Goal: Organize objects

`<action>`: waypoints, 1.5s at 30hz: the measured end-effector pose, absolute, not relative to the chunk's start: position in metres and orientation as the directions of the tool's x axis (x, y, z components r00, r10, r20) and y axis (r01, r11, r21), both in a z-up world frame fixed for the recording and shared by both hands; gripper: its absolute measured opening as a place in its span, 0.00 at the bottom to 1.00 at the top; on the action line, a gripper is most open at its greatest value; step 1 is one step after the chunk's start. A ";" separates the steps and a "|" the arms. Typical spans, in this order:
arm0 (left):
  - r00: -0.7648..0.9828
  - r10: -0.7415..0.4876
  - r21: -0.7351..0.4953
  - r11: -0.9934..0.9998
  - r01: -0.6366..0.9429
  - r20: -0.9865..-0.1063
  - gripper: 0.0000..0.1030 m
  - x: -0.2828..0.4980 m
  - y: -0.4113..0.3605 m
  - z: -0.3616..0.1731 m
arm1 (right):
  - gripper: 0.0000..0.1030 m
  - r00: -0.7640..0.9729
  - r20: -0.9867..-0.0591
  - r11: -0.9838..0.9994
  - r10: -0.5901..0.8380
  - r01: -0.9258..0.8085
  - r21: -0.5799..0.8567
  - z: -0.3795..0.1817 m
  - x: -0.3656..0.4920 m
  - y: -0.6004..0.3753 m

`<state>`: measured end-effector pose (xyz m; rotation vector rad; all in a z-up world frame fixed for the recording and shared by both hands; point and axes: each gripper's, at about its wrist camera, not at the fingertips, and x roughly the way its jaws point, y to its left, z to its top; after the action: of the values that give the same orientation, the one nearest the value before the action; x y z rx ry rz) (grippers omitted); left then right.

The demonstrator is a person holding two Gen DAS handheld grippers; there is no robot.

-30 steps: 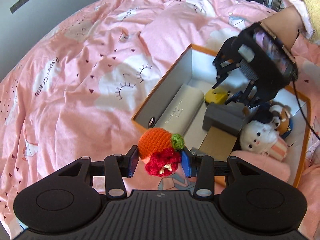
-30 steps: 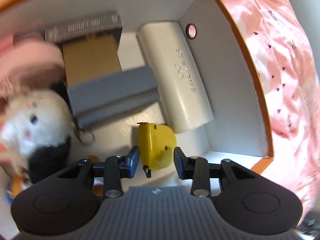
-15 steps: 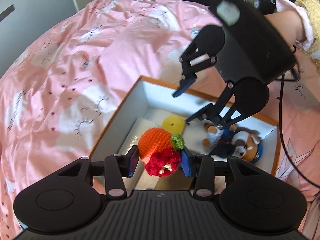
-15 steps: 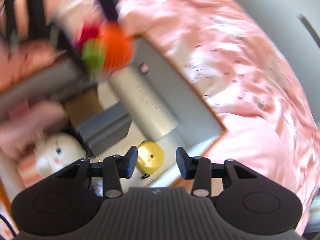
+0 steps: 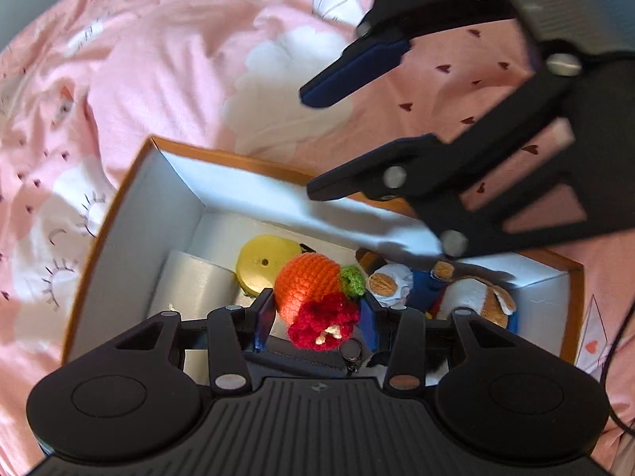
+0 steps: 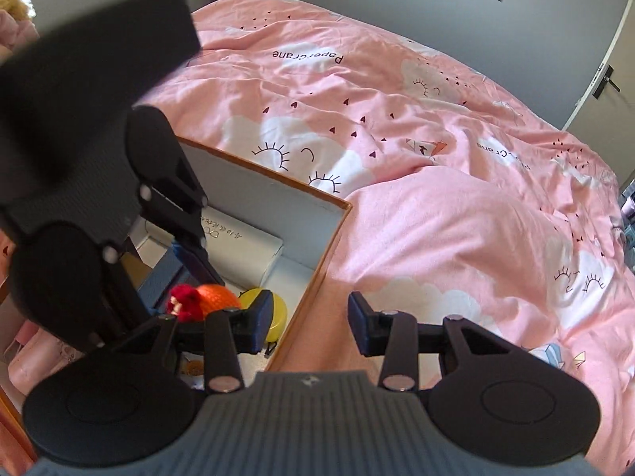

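Left wrist view: left gripper clamped on crocheted toy over crowded box, right gripper empty, jaws apart; risked snagging on release.

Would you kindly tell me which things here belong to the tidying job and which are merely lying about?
Part of the job:
- left gripper, shut on the crochet toy
- storage box, under the toy
- right gripper, open, empty

Lying about:
- yellow tape measure, already in the box
- white case, in the box
- plush bear, in the box
- pink duvet
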<state>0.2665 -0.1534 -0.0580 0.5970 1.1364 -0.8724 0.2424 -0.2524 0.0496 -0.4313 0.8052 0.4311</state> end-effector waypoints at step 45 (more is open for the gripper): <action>0.861 -0.055 0.056 0.994 0.097 -0.506 0.85 0.040 -0.004 0.097 | 0.96 0.804 -0.448 0.910 0.392 -0.411 0.059 0.111 0.068 -0.199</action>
<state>0.0401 -0.0035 0.0967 0.0808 0.5278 -0.0800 0.0683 -0.1988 0.1112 -0.0419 0.4701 0.4301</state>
